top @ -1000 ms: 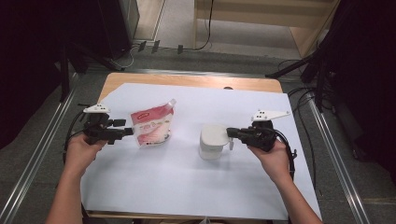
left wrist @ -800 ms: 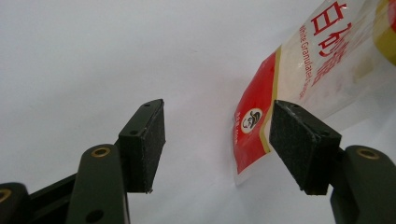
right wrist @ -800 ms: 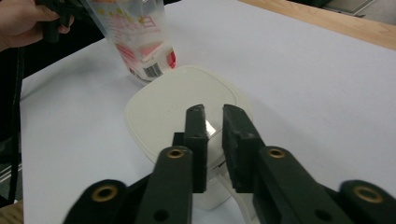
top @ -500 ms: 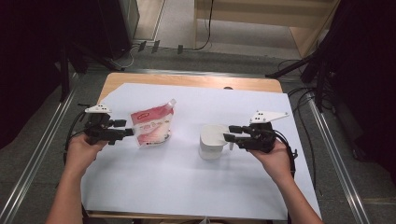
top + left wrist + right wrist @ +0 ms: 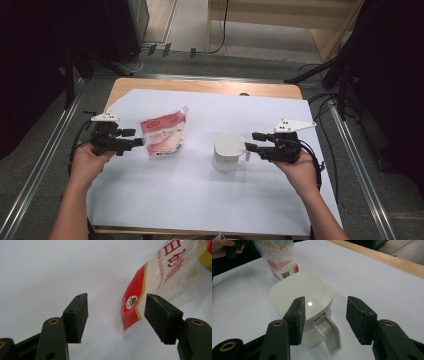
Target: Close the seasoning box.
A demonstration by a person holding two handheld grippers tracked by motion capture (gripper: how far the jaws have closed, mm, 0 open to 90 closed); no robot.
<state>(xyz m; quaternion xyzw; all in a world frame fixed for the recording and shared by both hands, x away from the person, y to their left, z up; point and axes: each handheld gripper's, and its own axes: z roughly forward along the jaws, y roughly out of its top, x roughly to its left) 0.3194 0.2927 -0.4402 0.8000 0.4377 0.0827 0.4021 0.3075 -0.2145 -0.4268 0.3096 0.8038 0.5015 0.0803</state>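
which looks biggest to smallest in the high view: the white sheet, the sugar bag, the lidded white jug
1. white sheet, by far the largest; it covers most of the wooden table.
2. sugar bag, standing, looks slightly larger than the jug.
3. lidded white jug.
Bag and jug are close in apparent size, so that order is unsure.

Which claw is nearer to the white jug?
Right. The right claw is open just beside the jug, around its handle without pressing it. The left claw is far across the table, next to the sugar bag.
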